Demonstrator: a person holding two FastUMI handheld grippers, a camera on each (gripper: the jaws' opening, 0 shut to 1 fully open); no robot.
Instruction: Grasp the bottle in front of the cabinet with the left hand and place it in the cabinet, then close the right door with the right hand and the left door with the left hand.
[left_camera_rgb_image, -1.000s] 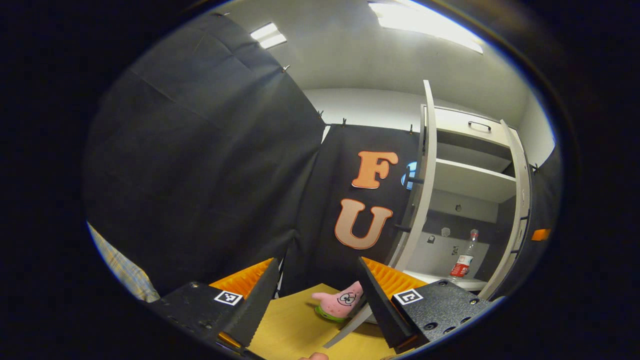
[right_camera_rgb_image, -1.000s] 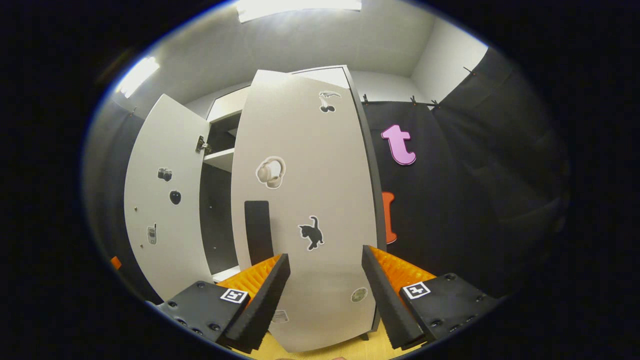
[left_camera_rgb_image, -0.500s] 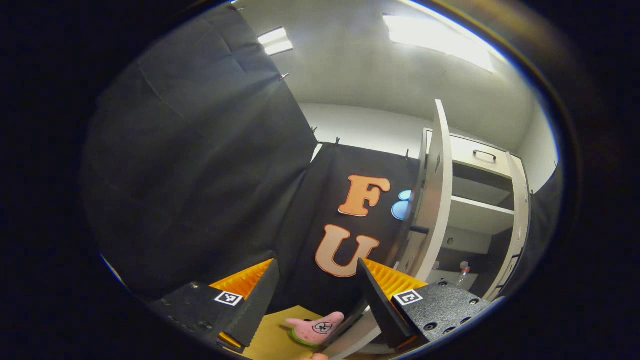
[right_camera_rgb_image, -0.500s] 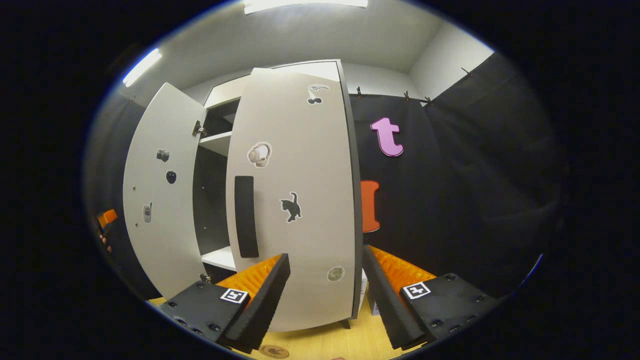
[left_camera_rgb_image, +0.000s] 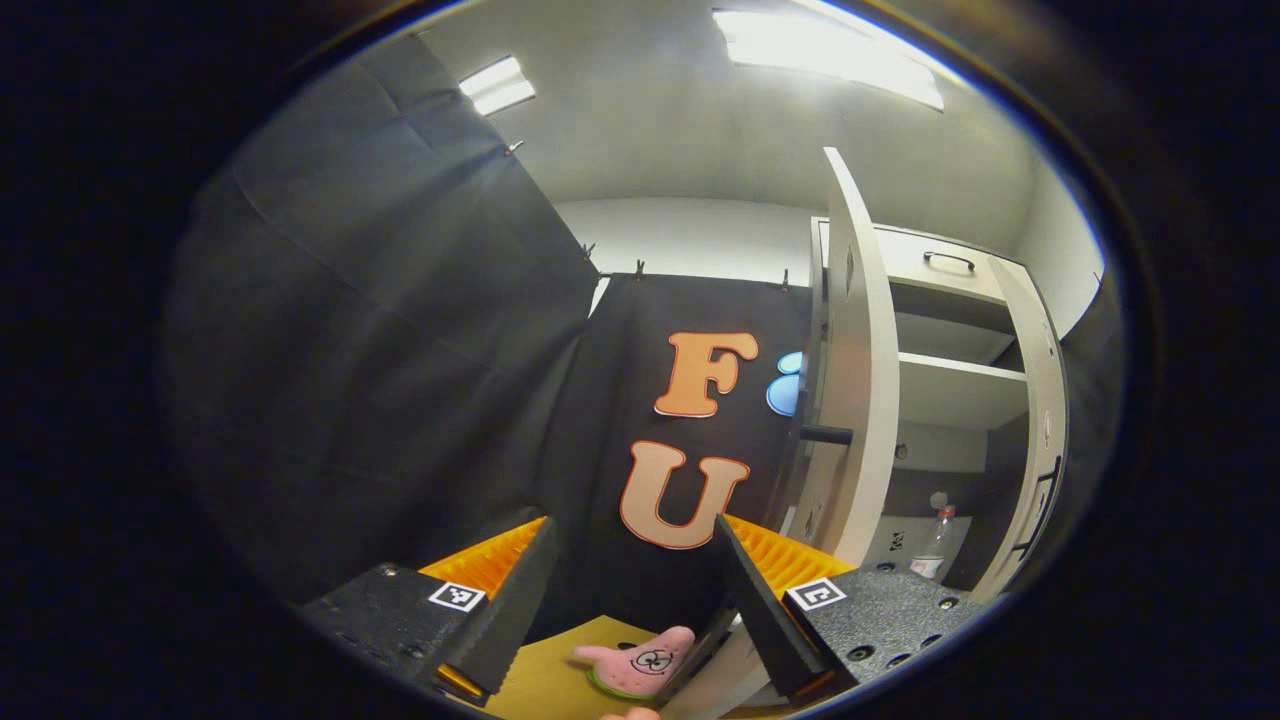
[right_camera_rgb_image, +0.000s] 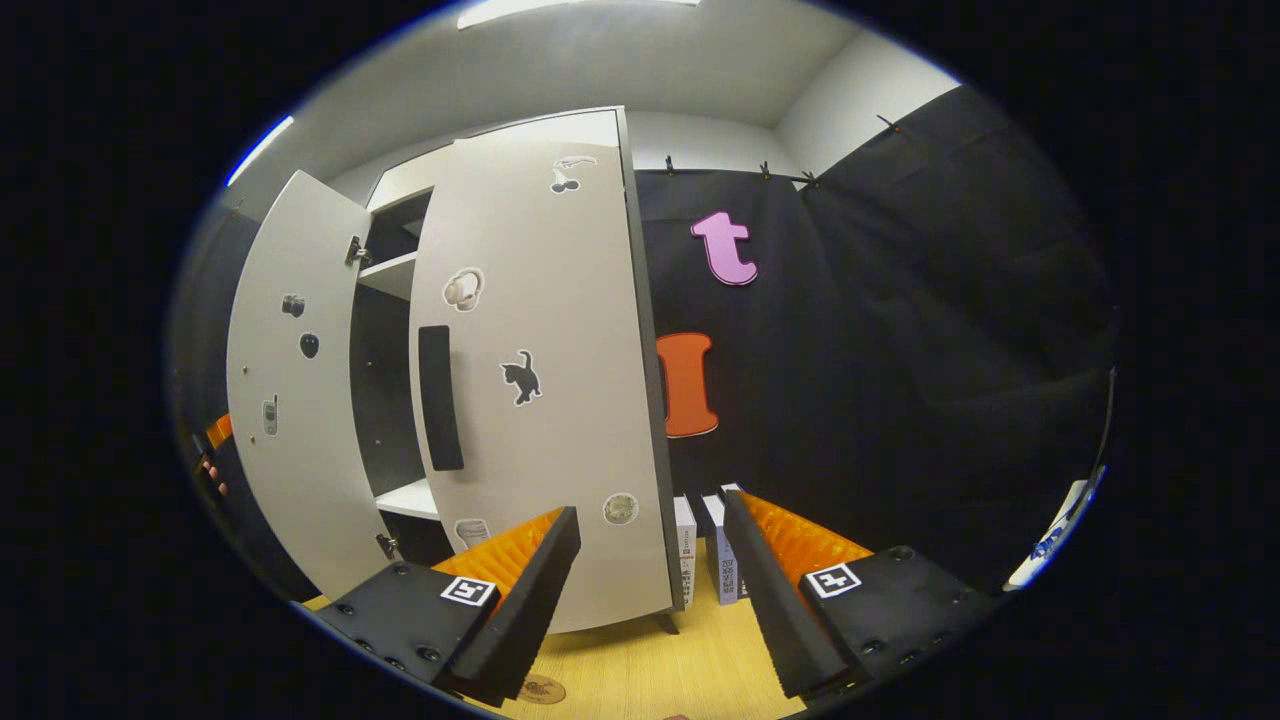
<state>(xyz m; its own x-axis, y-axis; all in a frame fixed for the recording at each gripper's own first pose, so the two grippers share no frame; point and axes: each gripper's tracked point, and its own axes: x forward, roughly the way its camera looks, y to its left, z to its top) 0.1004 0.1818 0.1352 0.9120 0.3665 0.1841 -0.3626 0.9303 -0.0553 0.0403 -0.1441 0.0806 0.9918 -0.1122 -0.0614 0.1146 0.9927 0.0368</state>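
In the left gripper view, the left tongs (left_camera_rgb_image: 628, 600) stand released at lower centre, above a pink plush toy (left_camera_rgb_image: 640, 662) on the bench (left_camera_rgb_image: 550, 680). At right, the left door (left_camera_rgb_image: 858, 380) is ajar. The bottle (left_camera_rgb_image: 932, 545) stands inside the cabinet (left_camera_rgb_image: 960, 395), lower right. In the right gripper view, the right tongs (right_camera_rgb_image: 650, 590) are released before the nearly shut right door (right_camera_rgb_image: 560, 400).

Left gripper (left_camera_rgb_image: 630, 590): jaws apart, nothing between them, pointing toward 12 o'clock. Right gripper (right_camera_rgb_image: 650, 590): same, jaws apart.
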